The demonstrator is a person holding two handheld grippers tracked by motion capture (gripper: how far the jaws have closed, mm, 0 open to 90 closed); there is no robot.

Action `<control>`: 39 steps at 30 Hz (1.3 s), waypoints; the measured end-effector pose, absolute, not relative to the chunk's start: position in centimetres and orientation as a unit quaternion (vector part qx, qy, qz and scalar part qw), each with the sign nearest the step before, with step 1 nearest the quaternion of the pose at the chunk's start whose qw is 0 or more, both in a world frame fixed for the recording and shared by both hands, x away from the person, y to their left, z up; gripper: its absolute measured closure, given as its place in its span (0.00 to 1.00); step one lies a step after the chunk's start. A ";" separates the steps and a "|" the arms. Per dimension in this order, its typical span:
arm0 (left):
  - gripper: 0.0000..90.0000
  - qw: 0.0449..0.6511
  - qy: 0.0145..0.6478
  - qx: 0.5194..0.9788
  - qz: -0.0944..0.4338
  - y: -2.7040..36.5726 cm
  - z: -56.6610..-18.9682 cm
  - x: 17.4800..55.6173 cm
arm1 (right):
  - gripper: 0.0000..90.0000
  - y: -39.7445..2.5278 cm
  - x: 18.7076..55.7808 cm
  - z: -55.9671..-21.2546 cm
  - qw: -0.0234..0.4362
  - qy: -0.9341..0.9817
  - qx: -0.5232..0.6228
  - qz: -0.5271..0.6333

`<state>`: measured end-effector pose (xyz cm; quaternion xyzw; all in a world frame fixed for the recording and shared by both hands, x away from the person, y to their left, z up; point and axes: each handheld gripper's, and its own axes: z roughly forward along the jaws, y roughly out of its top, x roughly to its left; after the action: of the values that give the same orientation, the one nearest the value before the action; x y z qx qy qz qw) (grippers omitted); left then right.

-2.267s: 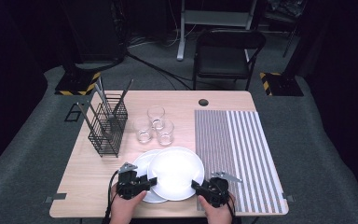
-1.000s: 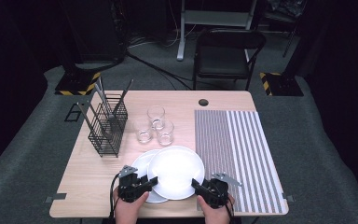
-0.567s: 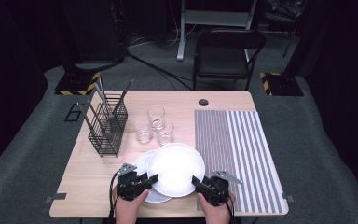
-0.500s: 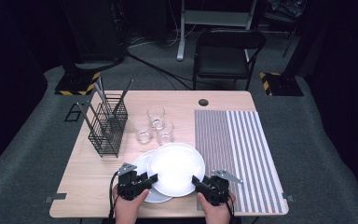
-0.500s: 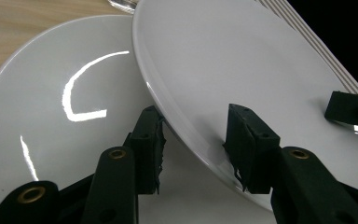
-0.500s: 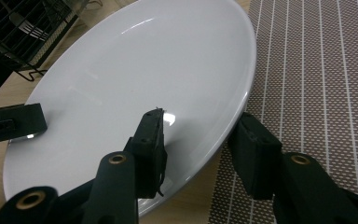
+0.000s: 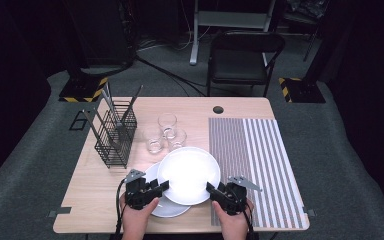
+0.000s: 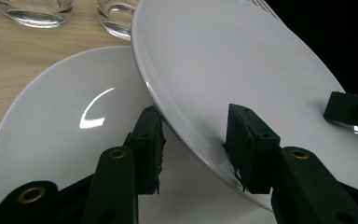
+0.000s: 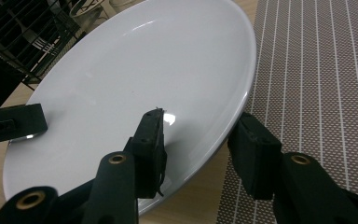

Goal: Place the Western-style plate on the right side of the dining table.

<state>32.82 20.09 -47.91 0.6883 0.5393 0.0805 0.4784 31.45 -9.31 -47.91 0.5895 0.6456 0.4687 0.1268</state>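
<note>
Since the picture from a little over two seconds ago, very little has moved: the upper plate (image 7: 189, 175) seems to have risen slightly off the lower plate (image 7: 166, 206), and both hands have stayed at the near edge of the table (image 7: 95, 200).

The upper plate is a white dinner plate, held just above and to the right of the lower plate, which lies flat on the wood. It tilts, its left rim lower. The left gripper (image 7: 152, 189) straddles that rim, one jaw above and one below; the jaws look close on the rim, but I cannot tell whether they are pinching it. The right gripper (image 7: 213, 190) straddles the opposite near rim the same way, one jaw on the plate's face and one beneath, and its grip also cannot be told.

The plate will likely handle as stiff, fairly heavy, glossy and slippery, and breakable if dropped. The rim is the sensible place to hold it, from two opposite sides.

Beyond the upper plate stand three drinking glasses (image 7: 167, 133); a black wire rack (image 7: 113, 136) is to its left and a striped mat (image 7: 250, 160) to its right. Much of the lower plate is hidden beneath the upper one.
</note>
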 end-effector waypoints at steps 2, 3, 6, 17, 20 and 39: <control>0.63 0.478 0.540 0.688 0.080 20.0 -47.7 32.9 | 0.62 -9.3 31.5 -47.7 0.128 0.645 0.591 0.468; 0.63 0.479 0.538 0.688 0.082 20.0 -47.6 33.0 | 0.62 -9.3 31.6 -47.6 0.127 0.644 0.590 0.470; 0.63 0.481 0.537 0.688 0.085 19.9 -47.3 33.1 | 0.62 -9.4 31.7 -47.3 0.128 0.644 0.589 0.472; 0.63 0.484 0.532 0.689 0.088 19.4 -46.3 33.6 | 0.62 -9.9 31.9 -46.5 0.134 0.639 0.588 0.478; 0.63 0.485 0.530 0.690 0.087 19.2 -46.2 33.7 | 0.62 -10.1 31.9 -46.4 0.135 0.635 0.592 0.478; 0.63 0.490 0.521 0.694 0.086 17.5 -45.5 34.4 | 0.62 -11.6 31.7 -46.0 0.143 0.623 0.599 0.482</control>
<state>34.42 17.51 -45.49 0.6941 0.5208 0.0858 0.4896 31.70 -11.56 -46.03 0.5992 0.6228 0.4823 0.1431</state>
